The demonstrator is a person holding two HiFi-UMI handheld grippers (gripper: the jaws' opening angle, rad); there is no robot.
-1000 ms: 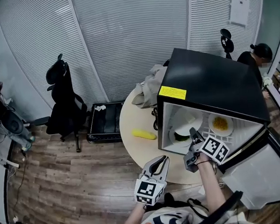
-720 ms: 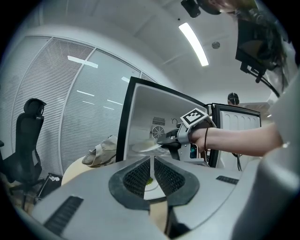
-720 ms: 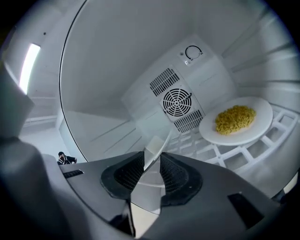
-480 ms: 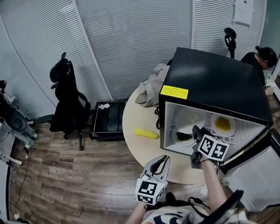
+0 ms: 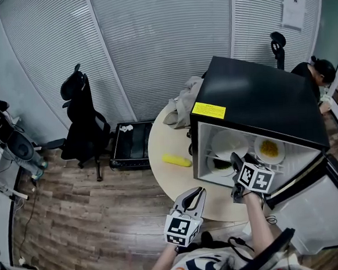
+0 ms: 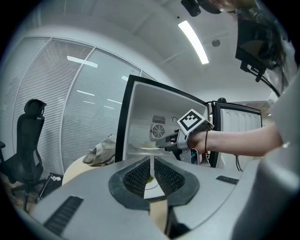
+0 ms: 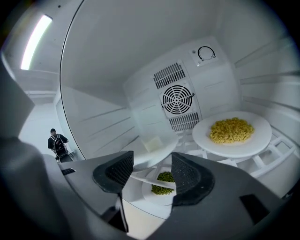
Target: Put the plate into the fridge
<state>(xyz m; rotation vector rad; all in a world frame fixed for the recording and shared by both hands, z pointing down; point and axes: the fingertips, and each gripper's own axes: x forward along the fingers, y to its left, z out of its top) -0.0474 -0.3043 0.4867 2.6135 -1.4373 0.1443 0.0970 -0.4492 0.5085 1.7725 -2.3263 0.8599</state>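
A black fridge stands open on the round table. Its upper shelf holds a white plate with a pale block on the left and a plate of yellow food on the right. A plate of green food sits below. My right gripper is at the fridge mouth with its jaws opening. The rim of the pale-block plate lies between the pads, which do not press on it. My left gripper hangs shut and empty in front of the table, pointing at the fridge.
The fridge door swings open to the right. A yellow object and a beige cloth bundle lie on the table left of the fridge. An office chair and a black case are on the wooden floor. A person stands at the far right.
The right gripper has stayed at the fridge mouth, shifting only slightly. The left gripper has hardly moved. The head camera has panned a little.
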